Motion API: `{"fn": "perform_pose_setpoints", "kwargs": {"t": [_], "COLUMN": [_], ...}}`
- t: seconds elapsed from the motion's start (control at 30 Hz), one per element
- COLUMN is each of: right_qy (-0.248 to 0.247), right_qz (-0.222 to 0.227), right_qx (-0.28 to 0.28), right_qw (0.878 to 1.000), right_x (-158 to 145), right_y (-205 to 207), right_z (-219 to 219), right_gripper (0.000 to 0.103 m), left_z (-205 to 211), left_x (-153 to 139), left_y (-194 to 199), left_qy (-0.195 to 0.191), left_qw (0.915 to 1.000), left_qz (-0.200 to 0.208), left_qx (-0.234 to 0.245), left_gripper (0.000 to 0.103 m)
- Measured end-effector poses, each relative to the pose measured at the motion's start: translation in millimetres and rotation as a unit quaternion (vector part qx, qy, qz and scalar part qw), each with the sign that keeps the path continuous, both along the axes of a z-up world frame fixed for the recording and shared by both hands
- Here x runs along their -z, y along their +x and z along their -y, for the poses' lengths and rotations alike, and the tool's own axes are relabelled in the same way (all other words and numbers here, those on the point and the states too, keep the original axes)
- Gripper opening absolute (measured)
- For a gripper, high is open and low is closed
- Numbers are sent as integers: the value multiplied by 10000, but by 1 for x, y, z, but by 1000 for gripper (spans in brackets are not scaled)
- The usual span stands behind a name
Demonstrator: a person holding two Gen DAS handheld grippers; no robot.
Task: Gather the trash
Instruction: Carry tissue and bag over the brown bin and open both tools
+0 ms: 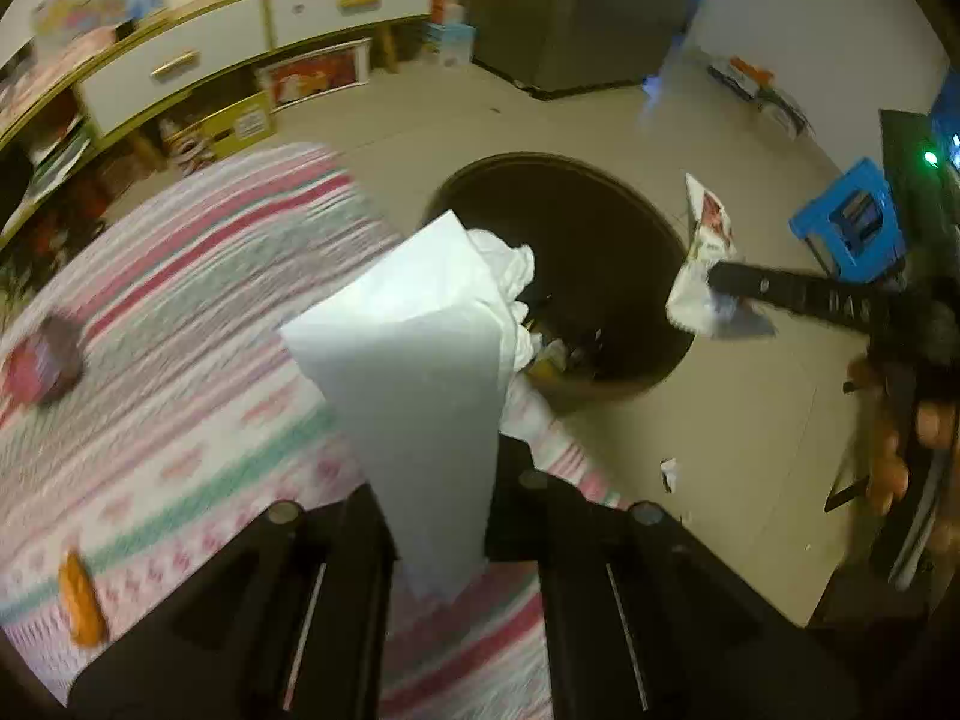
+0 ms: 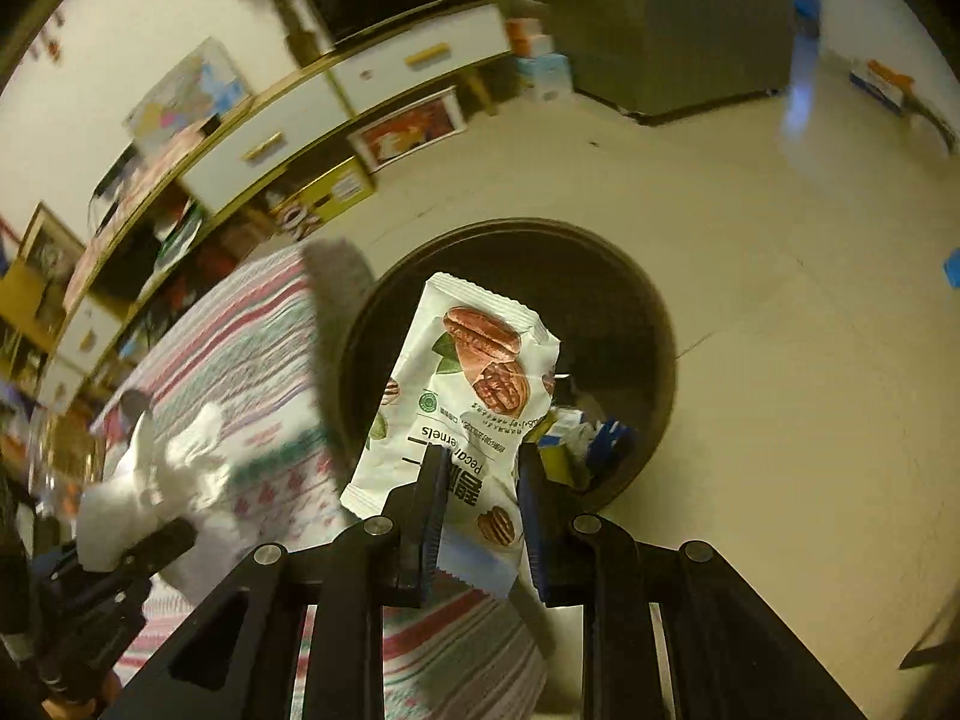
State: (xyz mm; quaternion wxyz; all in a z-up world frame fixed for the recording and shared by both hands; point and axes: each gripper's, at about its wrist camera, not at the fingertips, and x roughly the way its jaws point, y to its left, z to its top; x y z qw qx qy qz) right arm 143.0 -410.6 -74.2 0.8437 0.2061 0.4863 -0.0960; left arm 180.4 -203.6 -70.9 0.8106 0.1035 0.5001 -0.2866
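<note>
My left gripper is shut on a white paper tissue that stands up over the table edge, near the dark round trash bin on the floor. My right gripper is shut on a white pecan snack wrapper held above the bin. The bin holds several pieces of trash. In the left wrist view the right gripper shows at right with the wrapper. In the right wrist view the left gripper shows at lower left with the tissue.
A striped pink and green tablecloth covers the table, with a red packet and an orange item on it. A small paper scrap lies on the floor. A blue stool stands right; a TV cabinet lines the wall.
</note>
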Motion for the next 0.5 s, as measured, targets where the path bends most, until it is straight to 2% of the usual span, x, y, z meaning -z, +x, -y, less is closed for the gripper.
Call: {"fn": "perform_pose_setpoints", "kwargs": {"t": [0.2,0.3,0.33,0.4,0.43,0.47,0.5], "right_qy": [168,312,351,482,543,568,559], "right_qz": [-47,2,12,72,97,150,197], "right_qx": [251,371,410,479,506,549,565], "right_qw": [9995,9988,9985,9977,9972,9968,9966], "right_x": [15,20,22,24,24,22,20], "right_y": [5,5,5,2,0,-2,-3], "right_z": [28,36,39,44,45,46,47], "right_gripper": [25,28,29,35,41,54,59], "left_z": [68,83,86,89,91,91,90], "left_x": [21,29,32,33,34,34,31], "left_y": [30,34,37,37,36,35,33], "left_qy": [131,184,98,71,175,238,257], "left_qw": [9996,9995,9996,9997,9996,9996,9994], "left_qz": [-115,-122,-136,-68,-15,65,193], "left_qx": [204,238,237,239,209,158,107], "left_gripper": [7,7,8,21,46,69,74]}}
